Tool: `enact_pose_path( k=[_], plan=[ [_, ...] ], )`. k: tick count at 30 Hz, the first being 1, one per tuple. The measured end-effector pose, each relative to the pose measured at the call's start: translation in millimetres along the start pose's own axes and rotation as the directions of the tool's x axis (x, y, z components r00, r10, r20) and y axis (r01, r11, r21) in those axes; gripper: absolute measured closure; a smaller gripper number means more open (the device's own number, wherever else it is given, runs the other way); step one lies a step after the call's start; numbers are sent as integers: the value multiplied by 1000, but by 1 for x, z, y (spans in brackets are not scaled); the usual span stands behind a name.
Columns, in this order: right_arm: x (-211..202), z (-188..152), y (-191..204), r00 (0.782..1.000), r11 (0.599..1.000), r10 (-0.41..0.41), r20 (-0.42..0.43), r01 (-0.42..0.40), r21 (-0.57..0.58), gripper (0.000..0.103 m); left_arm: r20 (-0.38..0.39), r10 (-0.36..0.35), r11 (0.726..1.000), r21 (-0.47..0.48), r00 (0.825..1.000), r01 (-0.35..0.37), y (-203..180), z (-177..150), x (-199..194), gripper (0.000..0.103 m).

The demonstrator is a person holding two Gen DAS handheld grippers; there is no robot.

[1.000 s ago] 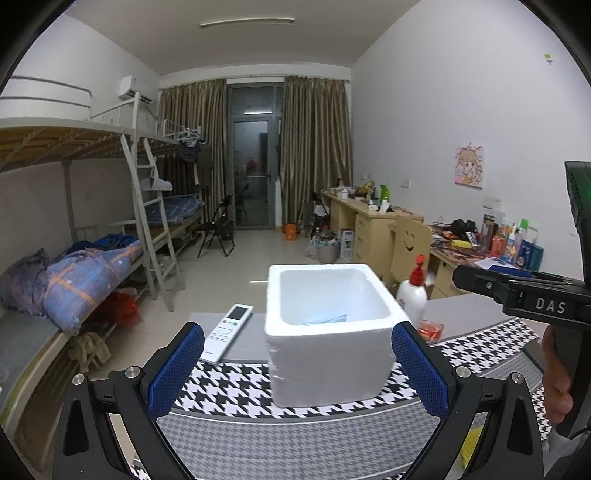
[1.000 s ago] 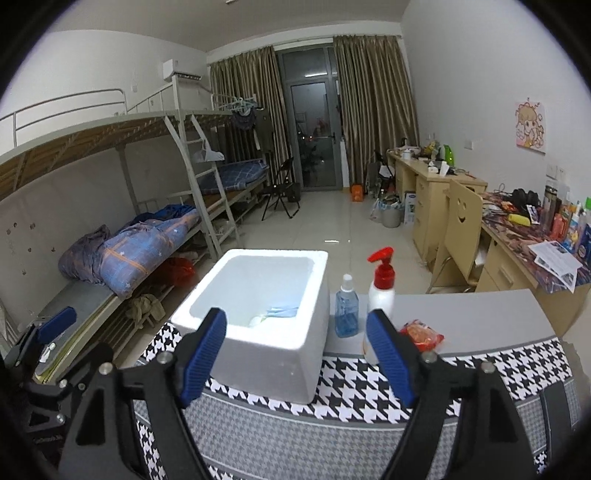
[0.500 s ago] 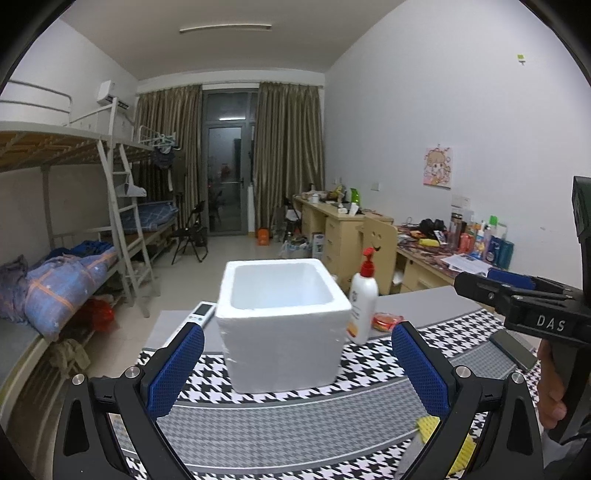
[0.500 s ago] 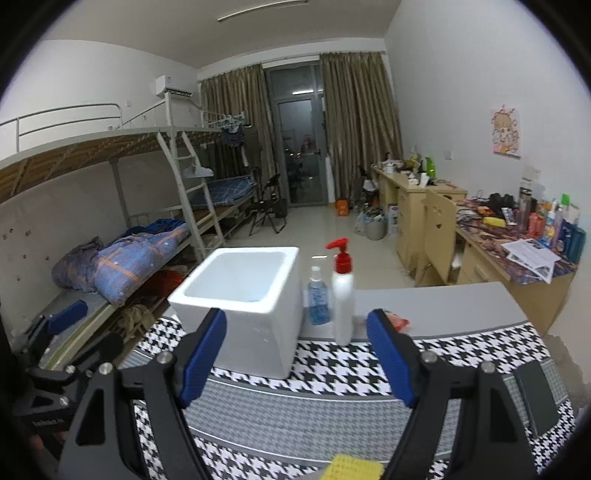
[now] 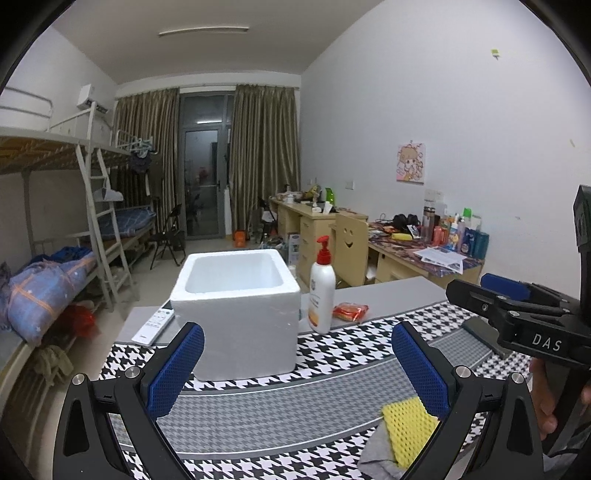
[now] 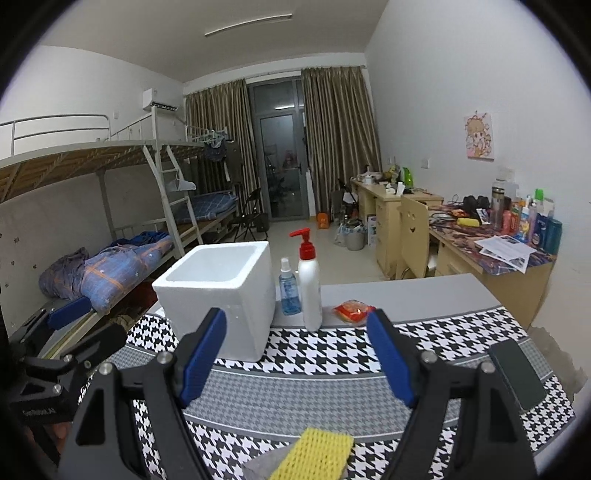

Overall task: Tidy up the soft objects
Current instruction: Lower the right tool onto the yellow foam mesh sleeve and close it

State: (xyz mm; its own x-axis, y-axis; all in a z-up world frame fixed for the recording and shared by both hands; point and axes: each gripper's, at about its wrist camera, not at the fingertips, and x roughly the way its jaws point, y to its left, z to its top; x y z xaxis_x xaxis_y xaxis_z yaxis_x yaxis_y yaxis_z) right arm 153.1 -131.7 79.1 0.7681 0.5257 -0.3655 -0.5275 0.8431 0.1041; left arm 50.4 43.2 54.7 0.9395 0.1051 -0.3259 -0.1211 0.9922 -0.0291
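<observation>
blue spray bottle (image 6: 290,291) right view only; remote (image 5: 154,325) left only.

Pump bottle (image 6: 309,291) beside spray bottle (image 6: 289,288), red packet (image 6: 353,309), remote (image 5: 154,326), phone (image 6: 516,373) on table.

Dim, even light from a ceiling tube (image 5: 204,31); fisheye bends edges; far clutter perhaps soft.

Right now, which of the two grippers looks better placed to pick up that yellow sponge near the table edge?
Probably the right gripper. The yellow sponge lies centred just below its open jaws, while for the left gripper, also open, it sits off under the right-hand finger. Neither touches it yet.
</observation>
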Motion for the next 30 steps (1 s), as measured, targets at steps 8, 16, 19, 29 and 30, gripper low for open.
enact_pose_path(
  k=[8, 16, 19, 29, 30],
  plan=[
    [-13, -23, -5, 1000, 1000, -29, 6, 29, -7, 21, -4, -62, 998, -12, 998, 62, -10, -13, 1, 1],
    [-17, -47, -16, 997, 997, -78, -10, 78, 8, 21, 2, -70, 997, -17, 998, 70, -16, -22, 3, 1],
    [-18, -53, -18, 996, 997, -80, -24, 81, 10, 21, -5, -95, 995, -9, 995, 95, -18, -24, 4, 1],
    [-17, -74, -28, 993, 995, -85, -77, 88, 43, 21, -34, -122, 993, -11, 992, 121, -24, -41, 10, 1],
    [-16, -76, -29, 993, 995, -89, -83, 92, 44, 21, -34, -115, 993, -6, 993, 115, -25, -42, 11, 1]
  ],
)
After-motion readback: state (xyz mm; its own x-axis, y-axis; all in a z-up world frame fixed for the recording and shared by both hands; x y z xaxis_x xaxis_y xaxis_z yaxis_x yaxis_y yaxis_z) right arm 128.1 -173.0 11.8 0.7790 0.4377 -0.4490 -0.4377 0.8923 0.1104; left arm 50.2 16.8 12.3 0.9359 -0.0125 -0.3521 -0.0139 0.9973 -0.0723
